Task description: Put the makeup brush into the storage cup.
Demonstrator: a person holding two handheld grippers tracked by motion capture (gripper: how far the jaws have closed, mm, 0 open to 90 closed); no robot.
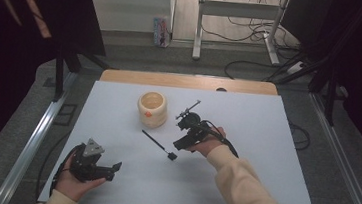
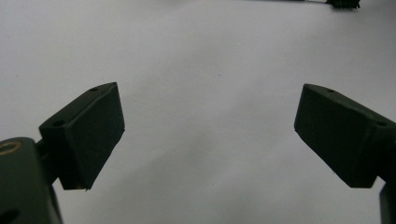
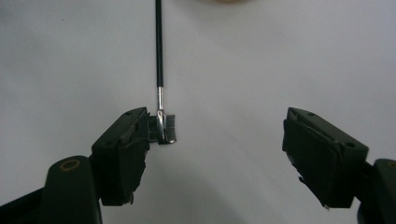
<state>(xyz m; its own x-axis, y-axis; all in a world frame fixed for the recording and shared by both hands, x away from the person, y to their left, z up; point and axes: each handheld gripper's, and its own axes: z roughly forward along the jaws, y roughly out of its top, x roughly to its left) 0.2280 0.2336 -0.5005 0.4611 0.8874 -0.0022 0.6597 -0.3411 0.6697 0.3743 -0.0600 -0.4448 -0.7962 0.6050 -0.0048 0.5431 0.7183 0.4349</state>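
The right claw (image 3: 215, 140) is standing wide, its left pad touching the brush (image 3: 159, 84) head lying on the bench (image 1: 265, 140).

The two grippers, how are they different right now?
The right gripper reaches to the small black brush by the cream cup; the left gripper sits off by itself. The brush head lies against one right jaw; the left jaws have bare table between them. Both stand open.

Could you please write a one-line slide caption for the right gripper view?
Open right gripper approaching a small black brush lying on the white table, brush head beside one jaw.
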